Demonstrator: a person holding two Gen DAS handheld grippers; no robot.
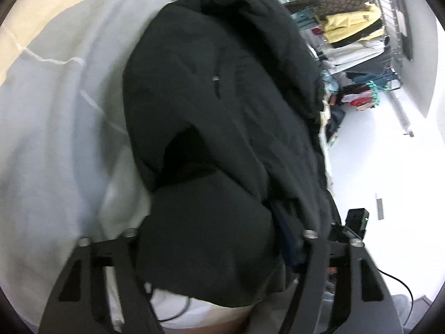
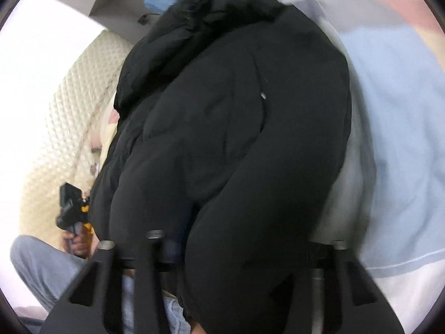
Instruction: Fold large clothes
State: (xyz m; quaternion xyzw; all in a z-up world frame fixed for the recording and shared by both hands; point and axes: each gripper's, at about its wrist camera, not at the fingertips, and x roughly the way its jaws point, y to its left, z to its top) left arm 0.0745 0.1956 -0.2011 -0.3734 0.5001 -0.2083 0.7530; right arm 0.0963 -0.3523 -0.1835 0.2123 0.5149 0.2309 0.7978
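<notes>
Left wrist view has the bulky black padded jacket (image 1: 222, 111) bunched between the left gripper (image 1: 219, 239) arms, which stand wide apart; whether the tips actually pinch cloth I cannot tell. The jacket lies heaped on the pale grey bedsheet (image 1: 55, 125), probably gathered up for a fold. From the right wrist, the right gripper (image 2: 244, 243) likewise straddles the jacket's near bulge, its fingertips buried, its grasp unclear. A clothes rack (image 1: 361, 36) stands beyond the jacket.

No readable text, labels, brand names, numbers or signs appear anywhere in either wrist camera view.
</notes>
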